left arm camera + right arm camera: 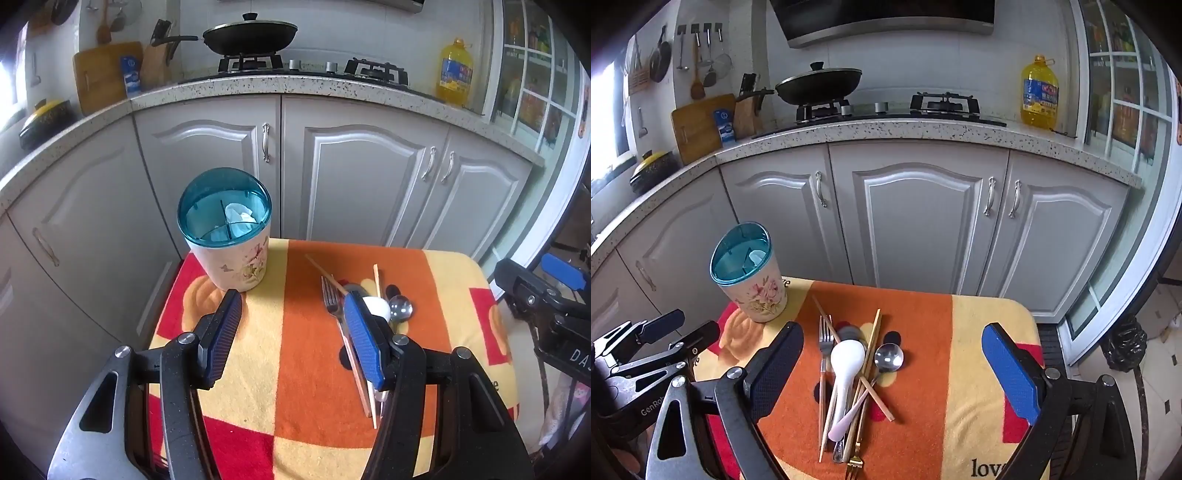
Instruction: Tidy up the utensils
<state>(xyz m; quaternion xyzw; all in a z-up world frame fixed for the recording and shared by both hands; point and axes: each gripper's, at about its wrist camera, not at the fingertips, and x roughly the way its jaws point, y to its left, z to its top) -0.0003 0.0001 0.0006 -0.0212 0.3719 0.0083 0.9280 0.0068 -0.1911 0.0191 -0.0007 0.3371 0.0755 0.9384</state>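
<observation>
1. The right wrist view lays the whole utensil pile bare on the orange and yellow cloth (923, 332): a silver fork (824, 338), a white ceramic spoon (846, 363), a metal spoon (889, 357), wooden chopsticks (872, 345) crossing one another, and a gold fork (854, 463) whose tines point toward the camera at the near edge.
2. The left wrist view hides much of that pile behind its own right finger (364, 341); only the fork tines, a slice of the white spoon, the metal spoon bowl and chopstick ends show there.
3. The left wrist view looks further down into the utensil holder (229, 232), whose teal lid has dividers and something white under one section.
4. The left gripper (291, 328) stands wide apart with nothing between its pads. The holder sits just beyond its left finger, and the pile lies at its right finger.
5. The right gripper (899, 363) is also spread wide and empty. The pile lies between its fingers, nearer the left one, and the holder (750, 273) stands beyond that finger at the cloth's far left corner.
6. Each view catches the other gripper at its edge.
</observation>
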